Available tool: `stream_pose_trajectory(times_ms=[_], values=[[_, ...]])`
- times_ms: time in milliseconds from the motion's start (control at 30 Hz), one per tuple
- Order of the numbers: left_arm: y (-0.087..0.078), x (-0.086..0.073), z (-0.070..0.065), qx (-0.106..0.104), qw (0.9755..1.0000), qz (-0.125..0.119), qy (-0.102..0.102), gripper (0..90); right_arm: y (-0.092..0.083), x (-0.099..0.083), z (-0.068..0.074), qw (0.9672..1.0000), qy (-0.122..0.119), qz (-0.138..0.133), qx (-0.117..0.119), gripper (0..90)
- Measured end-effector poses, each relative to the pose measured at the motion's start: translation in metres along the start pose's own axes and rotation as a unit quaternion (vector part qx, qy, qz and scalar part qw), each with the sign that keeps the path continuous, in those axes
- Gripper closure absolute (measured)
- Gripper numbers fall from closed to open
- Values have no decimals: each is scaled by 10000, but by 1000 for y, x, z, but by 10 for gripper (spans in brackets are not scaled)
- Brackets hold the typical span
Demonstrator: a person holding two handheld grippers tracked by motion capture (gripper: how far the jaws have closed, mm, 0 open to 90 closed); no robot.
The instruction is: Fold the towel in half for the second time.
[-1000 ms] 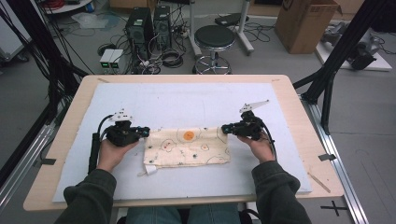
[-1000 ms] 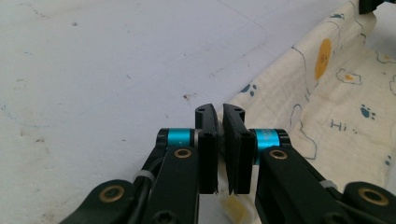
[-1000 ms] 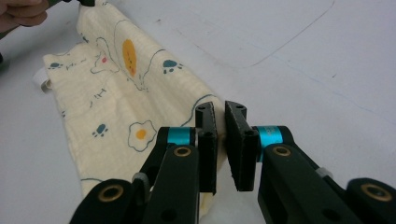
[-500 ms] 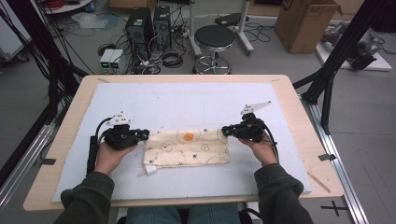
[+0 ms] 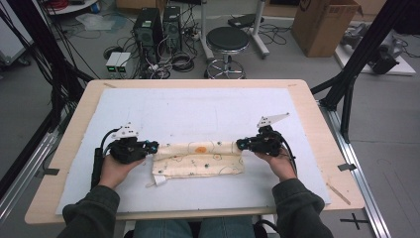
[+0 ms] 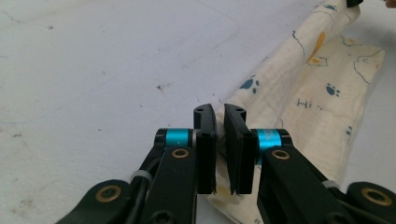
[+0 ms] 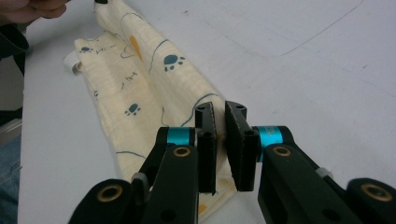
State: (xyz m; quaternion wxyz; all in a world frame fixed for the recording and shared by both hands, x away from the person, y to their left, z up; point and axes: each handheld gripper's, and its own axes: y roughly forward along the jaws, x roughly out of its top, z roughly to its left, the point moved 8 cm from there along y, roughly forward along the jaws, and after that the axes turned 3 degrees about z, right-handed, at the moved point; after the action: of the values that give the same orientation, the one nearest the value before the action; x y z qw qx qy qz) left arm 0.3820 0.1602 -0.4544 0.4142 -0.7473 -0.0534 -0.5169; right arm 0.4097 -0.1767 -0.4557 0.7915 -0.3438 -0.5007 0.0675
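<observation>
- Pinching the left end of the cloth (image 5: 198,157), the left gripper (image 5: 152,147) has its jaws drawn nearly together, with a fold of the fabric caught in the narrow gap between the pads, as the left gripper view shows.
- In that view the left gripper (image 6: 219,140) looks along the cloth (image 6: 299,88), which runs away to the upper right as a rolled ridge with a flatter layer beside it.
- The right gripper (image 5: 241,144) is likewise closed down to a slit on the cloth's right end, near the far edge of the fabric.
- In the right gripper view the right gripper (image 7: 219,140) has the cream fabric between its pads, and the cloth (image 7: 140,79) stretches off to the upper left.
- The cloth lies near the front of the table, stretched between the two grippers as a long narrow band, its far edge rolled or folded over toward the person.
- It is cream with blue paw prints, thin blue lines and an orange spot; a small white tag (image 5: 157,180) sticks out at its near left corner.
- It rests on a white mat (image 5: 208,109) that covers most of the wooden table (image 5: 317,119).
- A hand holds each gripper from behind, with dark sleeves coming in at the bottom of the high view.
</observation>
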Motion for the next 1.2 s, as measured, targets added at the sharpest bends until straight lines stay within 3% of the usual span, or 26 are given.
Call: stream_pose_trajectory(times_ms=[300,767,1000,1200], values=[[-1,-10,-4,-78,9999,59,46,824,2,-5,4,10000,-68,-3,52,830],[-6,-14,-15,-160,9991,200,338,817,-1,-15,13,9998,-125,-56,136,829],[-9,-25,-18,-266,9994,137,197,813,0,-21,17,9997,-133,-17,197,828],[-11,-28,-21,-300,9991,134,253,813,-1,-25,21,9996,-182,-11,196,828]])
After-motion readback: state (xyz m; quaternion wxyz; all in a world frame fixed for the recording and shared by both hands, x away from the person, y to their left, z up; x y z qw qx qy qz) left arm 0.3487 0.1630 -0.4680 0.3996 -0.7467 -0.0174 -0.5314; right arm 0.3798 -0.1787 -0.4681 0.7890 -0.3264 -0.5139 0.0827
